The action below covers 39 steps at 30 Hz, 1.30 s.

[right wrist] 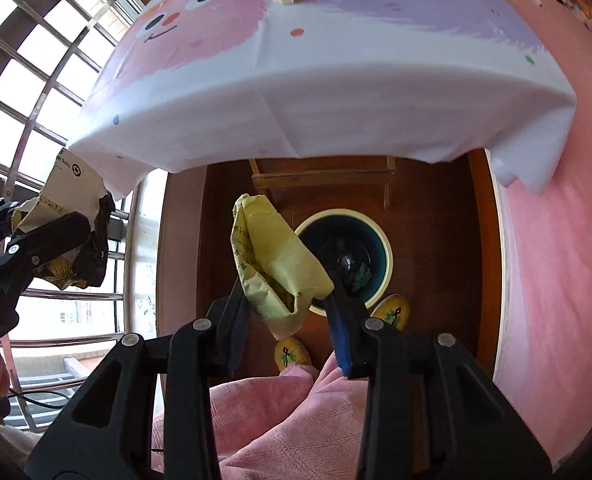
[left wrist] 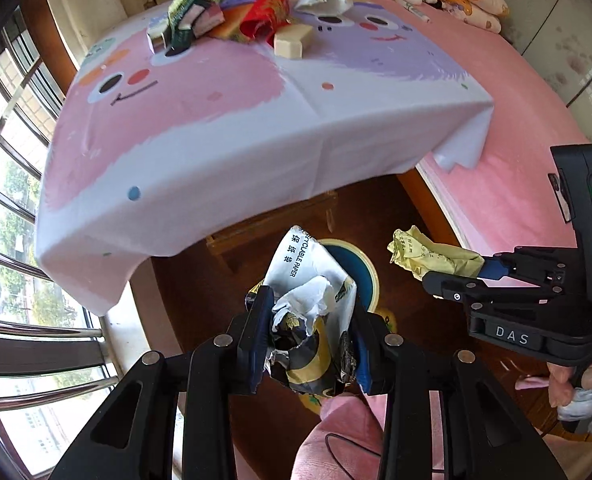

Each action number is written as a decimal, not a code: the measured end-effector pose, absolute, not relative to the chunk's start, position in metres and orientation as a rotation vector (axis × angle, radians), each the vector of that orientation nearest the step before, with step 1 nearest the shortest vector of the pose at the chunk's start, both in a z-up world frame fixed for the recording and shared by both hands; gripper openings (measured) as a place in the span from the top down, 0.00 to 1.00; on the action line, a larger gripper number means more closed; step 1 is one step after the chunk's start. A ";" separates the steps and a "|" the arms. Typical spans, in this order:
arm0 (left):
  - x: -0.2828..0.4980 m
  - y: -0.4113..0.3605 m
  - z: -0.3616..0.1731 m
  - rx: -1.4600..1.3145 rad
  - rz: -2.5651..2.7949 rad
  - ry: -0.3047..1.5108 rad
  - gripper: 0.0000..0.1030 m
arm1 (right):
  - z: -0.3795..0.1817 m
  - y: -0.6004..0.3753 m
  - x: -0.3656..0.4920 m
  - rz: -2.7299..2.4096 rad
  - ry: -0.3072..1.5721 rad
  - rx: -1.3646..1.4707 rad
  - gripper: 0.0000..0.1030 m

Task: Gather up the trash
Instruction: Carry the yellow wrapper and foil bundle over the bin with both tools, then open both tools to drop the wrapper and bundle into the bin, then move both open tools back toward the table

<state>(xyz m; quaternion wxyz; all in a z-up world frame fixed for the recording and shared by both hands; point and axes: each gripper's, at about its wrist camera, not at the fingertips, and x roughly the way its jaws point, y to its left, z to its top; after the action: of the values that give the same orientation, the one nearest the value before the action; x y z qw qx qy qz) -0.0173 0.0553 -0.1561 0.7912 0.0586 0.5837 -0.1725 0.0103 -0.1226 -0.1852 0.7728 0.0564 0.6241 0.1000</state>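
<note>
My left gripper (left wrist: 310,320) is shut on a crumpled white, black and gold paper bag (left wrist: 308,280), held above the floor in front of the table; it also shows in the right wrist view (right wrist: 71,216). My right gripper (right wrist: 285,292) is shut on a crumpled yellow paper (right wrist: 271,256), held over a round blue bin with a cream rim (right wrist: 384,240); in the left wrist view the yellow paper (left wrist: 428,256) is right of the bin (left wrist: 360,264). More trash (left wrist: 235,16) lies in a pile at the table's far side.
The table carries a pink and purple cartoon cloth (left wrist: 215,120) that hangs over its front edge. A pink bed (left wrist: 516,120) with plush toys is on the right, window bars (left wrist: 7,160) on the left. The person's pink trousers (right wrist: 279,412) and yellow slippers (right wrist: 392,312) are beside the bin.
</note>
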 end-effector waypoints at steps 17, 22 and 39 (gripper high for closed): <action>0.029 -0.004 -0.443 0.031 -0.270 1.449 0.66 | -0.442 -0.179 0.004 -0.017 1.586 0.388 0.68; 0.047 -0.025 -0.506 0.046 -0.254 1.465 0.64 | -0.514 -0.189 0.022 -0.011 1.607 0.393 0.68; 0.061 -0.013 -0.536 0.000 -0.173 1.466 0.13 | -0.570 -0.205 0.054 0.077 1.566 0.407 0.33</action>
<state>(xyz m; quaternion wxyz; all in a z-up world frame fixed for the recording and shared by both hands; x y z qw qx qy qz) 0.0606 -0.0130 -0.5364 0.7397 -0.0001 0.6683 -0.0790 0.0536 -0.2050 -0.5703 0.6895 0.1820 0.7002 0.0344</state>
